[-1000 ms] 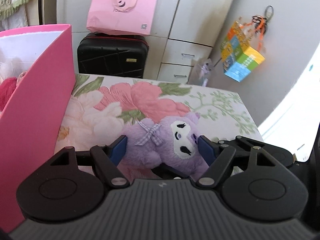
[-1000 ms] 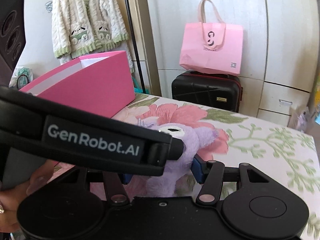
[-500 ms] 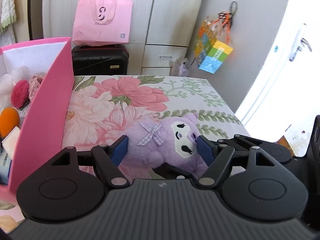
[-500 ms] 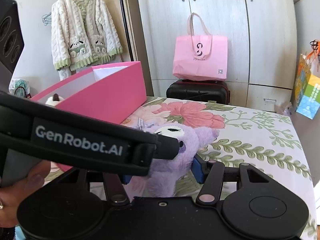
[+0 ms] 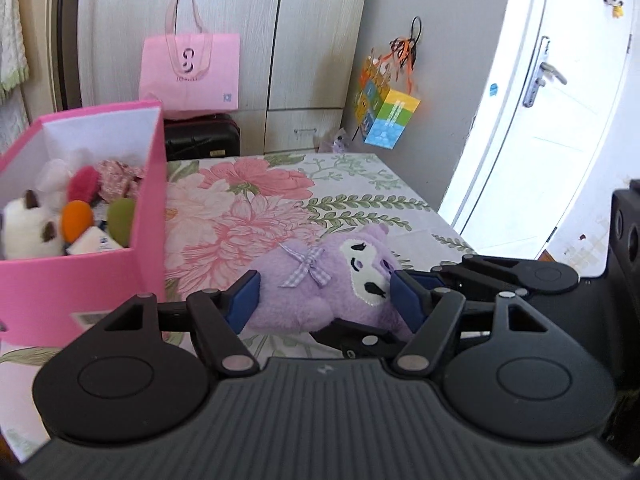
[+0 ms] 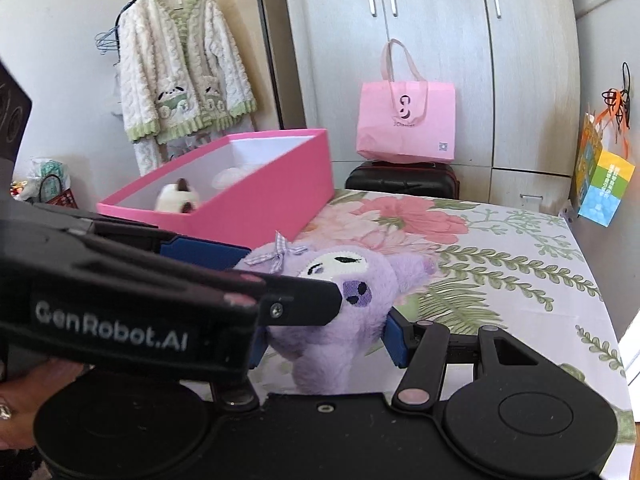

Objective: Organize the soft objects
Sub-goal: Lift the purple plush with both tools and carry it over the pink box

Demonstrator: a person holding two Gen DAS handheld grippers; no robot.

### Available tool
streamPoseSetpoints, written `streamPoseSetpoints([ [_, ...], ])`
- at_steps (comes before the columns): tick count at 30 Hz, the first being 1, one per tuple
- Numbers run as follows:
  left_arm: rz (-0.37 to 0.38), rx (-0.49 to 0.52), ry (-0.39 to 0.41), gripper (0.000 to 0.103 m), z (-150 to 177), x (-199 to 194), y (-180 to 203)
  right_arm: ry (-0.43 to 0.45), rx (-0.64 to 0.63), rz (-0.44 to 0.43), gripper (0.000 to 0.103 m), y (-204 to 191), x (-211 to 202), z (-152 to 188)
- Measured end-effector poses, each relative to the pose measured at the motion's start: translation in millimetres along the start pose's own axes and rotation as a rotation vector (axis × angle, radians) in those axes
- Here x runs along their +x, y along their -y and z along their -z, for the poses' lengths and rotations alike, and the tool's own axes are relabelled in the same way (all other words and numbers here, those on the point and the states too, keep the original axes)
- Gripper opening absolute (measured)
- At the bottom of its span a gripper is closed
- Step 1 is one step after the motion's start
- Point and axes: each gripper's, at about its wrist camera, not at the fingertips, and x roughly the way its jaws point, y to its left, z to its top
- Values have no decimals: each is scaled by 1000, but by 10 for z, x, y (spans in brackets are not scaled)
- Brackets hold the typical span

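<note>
A purple plush toy [image 5: 320, 292] with a white face and a checked bow hangs just above the flowered bedspread [image 5: 240, 216], held from two sides. My left gripper [image 5: 324, 300] has its blue pads on the toy's body and head, and its jaws are closing. In the right wrist view my right gripper [image 6: 326, 340] is shut on the lower body of the plush toy [image 6: 344, 320], while the left gripper [image 6: 286, 278] reaches in from the left. The open pink box [image 5: 148, 200] stands to the left with several soft toys inside; the right wrist view shows the pink box [image 6: 260, 208] ahead on the left.
A pink shopping bag [image 5: 190, 72] sits on a black suitcase [image 5: 202, 140] against the wardrobe beyond the bed. A colourful gift bag [image 5: 386, 120] hangs on the wall and a white door [image 5: 540, 120] is on the right. A knitted cardigan [image 6: 180, 76] hangs behind the box. The bed's right edge is close.
Both grippers have drawn back and risen with the purple plush toy between them. The pink box now shows from above, its contents visible at the left.
</note>
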Motion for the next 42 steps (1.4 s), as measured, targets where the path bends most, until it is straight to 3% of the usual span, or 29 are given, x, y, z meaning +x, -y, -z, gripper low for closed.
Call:
streamPoseSetpoints([
  [10,-42,21,108,70,-140,-754,-180,74,-127,-30,63,-585,-340,-283],
  [19,-136,19,188,70,-505,-946,-517,161,-226,-96,65,-866,-137,-773],
  [31,-192,-122,188,71,-1033,-540,-1376,139,-204,-238,66,-849,740,-1427],
  [42,-207,-266,89,72,-1002,106,-1958,10,-291,-260,66,-835,1600,-1575],
])
